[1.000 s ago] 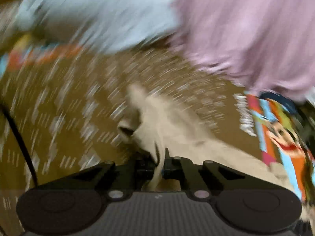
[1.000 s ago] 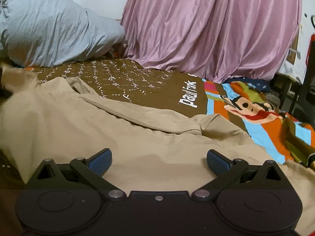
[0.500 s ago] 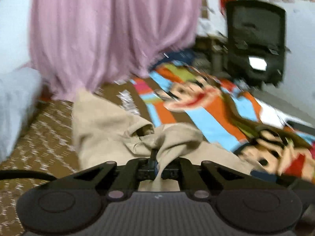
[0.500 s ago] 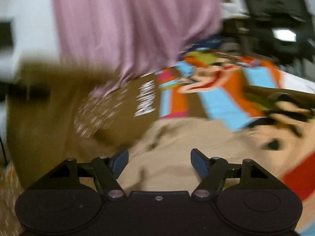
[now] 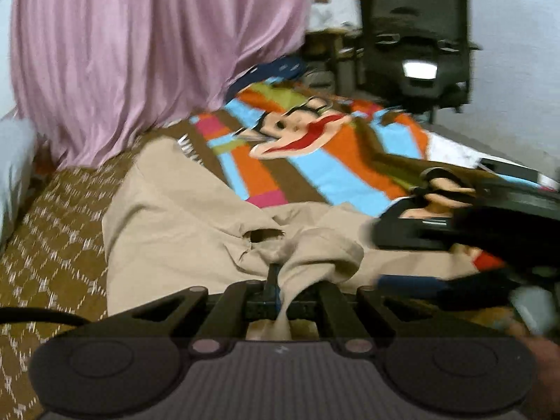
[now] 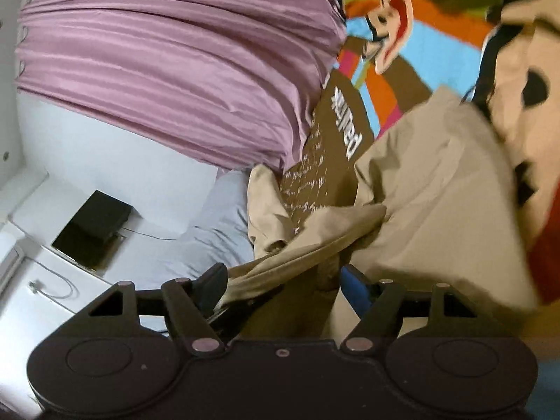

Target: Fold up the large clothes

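Beige garment [image 5: 182, 231] lay rumpled across a brown patterned bedspread [image 5: 52, 245] with a bright cartoon print, below a mauve curtain [image 5: 140, 52]; the left tool [image 5: 280, 301] was clamped tight on a bunched fold of the cloth; the right tool [image 6: 280, 280], its jaws partly apart with a fold of the same fabric running between them, sat close beside the left one; whether its pads pressed the cloth could not be told; a black office chair [image 5: 416, 35] stood beyond the bed.
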{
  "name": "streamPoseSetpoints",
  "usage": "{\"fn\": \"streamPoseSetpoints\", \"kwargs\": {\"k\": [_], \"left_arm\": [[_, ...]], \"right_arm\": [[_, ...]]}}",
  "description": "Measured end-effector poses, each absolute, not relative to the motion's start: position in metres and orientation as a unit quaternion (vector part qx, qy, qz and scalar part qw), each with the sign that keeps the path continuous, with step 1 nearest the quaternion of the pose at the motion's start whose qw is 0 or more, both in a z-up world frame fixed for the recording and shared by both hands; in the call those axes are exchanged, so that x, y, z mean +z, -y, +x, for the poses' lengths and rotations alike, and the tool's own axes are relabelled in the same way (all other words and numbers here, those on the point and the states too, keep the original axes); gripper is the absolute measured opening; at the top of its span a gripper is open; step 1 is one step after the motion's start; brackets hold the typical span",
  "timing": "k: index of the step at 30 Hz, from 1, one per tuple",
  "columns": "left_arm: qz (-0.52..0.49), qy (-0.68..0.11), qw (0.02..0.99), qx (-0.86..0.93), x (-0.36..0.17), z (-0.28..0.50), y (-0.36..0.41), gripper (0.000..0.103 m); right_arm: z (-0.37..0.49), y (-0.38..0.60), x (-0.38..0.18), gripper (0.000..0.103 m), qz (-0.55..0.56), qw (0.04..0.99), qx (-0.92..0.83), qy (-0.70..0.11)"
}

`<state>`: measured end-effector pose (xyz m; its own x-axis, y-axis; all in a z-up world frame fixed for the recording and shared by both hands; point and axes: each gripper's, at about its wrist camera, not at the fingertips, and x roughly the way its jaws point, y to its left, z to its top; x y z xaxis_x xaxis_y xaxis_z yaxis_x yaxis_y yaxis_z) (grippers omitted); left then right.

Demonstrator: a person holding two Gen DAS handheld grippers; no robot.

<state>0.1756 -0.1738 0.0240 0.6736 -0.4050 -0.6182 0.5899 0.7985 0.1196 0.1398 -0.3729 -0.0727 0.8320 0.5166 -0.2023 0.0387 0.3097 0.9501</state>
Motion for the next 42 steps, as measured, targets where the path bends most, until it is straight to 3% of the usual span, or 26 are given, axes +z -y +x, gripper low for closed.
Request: {"fn": "streamPoseSetpoints", "kwargs": {"k": [3,5,6,7,9,15,18,22,23,27,32,34,38,41,42], "left_arm": [[0.173,-0.276,0.893,-0.312,0.028,0.158,0.179,0.0],[0.183,-0.268,0.887,-0.329,0.028,0.145,0.184,0.0],[0.187,-0.269,0.882,-0.34,0.027,0.138,0.189,0.0],[0.192,-0.268,0.877,-0.349,0.026,0.132,0.195,0.0],[0.202,-0.26,0.872,-0.364,0.024,0.122,0.208,0.0],[0.209,-0.254,0.861,-0.387,0.005,0.115,0.26,0.0],[0.189,-0.302,0.85,-0.387,-0.025,0.135,0.276,0.001],[0.169,-0.335,0.846,-0.379,-0.043,0.149,0.275,0.01],[0.165,-0.335,0.845,-0.383,-0.04,0.148,0.273,0.014],[0.135,-0.353,0.83,-0.41,-0.022,0.145,0.254,0.065],[0.06,-0.351,0.839,-0.41,0.008,0.137,0.204,0.073],[0.03,-0.342,0.854,-0.391,0.019,0.135,0.177,0.087],[0.015,-0.309,0.889,-0.339,0.036,0.127,0.127,0.092],[0.046,-0.287,0.914,-0.284,0.033,0.127,0.104,0.098],[0.067,-0.28,0.922,-0.258,0.028,0.126,0.099,0.098]], "right_arm": [[0.15,0.377,-0.082,0.07,0.59,0.759,0.128,-0.244],[0.158,0.385,-0.086,0.062,0.61,0.747,0.119,-0.234],[0.162,0.39,-0.085,0.041,0.608,0.75,0.114,-0.233],[0.164,0.394,-0.081,0.03,0.596,0.761,0.108,-0.233],[0.166,0.401,-0.064,0.016,0.553,0.797,0.102,-0.222],[0.157,0.424,-0.031,0.011,0.434,0.876,0.065,-0.2],[0.166,0.433,-0.051,0.01,0.406,0.883,0.019,-0.234],[0.178,0.442,-0.08,0.008,0.42,0.863,-0.009,-0.281],[0.179,0.441,-0.083,0.008,0.412,0.865,-0.013,-0.286],[0.186,0.431,-0.086,0.008,0.375,0.879,-0.025,-0.294],[0.188,0.43,-0.091,0.01,0.378,0.875,-0.042,-0.299],[0.186,0.429,-0.09,0.012,0.378,0.876,-0.048,-0.296],[0.18,0.425,-0.083,0.019,0.364,0.884,-0.054,-0.287],[0.166,0.42,-0.073,0.046,0.356,0.894,-0.071,-0.264],[0.159,0.418,-0.068,0.07,0.345,0.9,-0.093,-0.249]]}}
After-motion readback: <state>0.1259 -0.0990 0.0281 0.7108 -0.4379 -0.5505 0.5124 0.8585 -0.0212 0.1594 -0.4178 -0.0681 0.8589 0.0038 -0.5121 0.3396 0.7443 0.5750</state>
